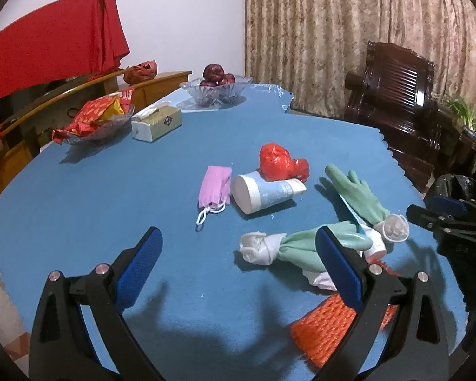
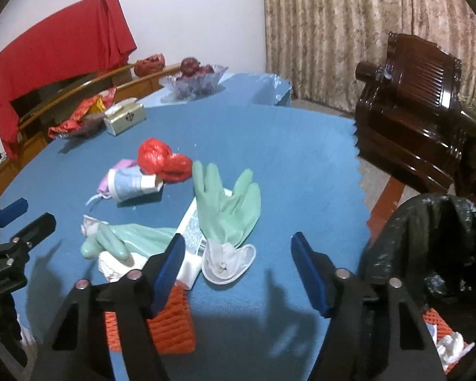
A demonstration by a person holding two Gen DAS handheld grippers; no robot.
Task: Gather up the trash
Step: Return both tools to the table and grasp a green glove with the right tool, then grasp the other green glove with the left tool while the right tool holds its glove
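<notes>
While both grippers hang over the near edge of the blue desk [image 2: 301, 146], the green glove [image 2: 227, 204] lies just ahead of the right gripper [image 2: 238, 266], its fingers pointing away and its white cuff toward the jaws, so its long axis runs almost along the approach. That right gripper stands partly open with nothing between its pads, and is the nearer one. The left gripper [image 1: 238, 250] is wide and empty, farther from the glove. Beside the glove's cuff end, past the desk's edge, waits the black trash bag [image 2: 428, 241].
</notes>
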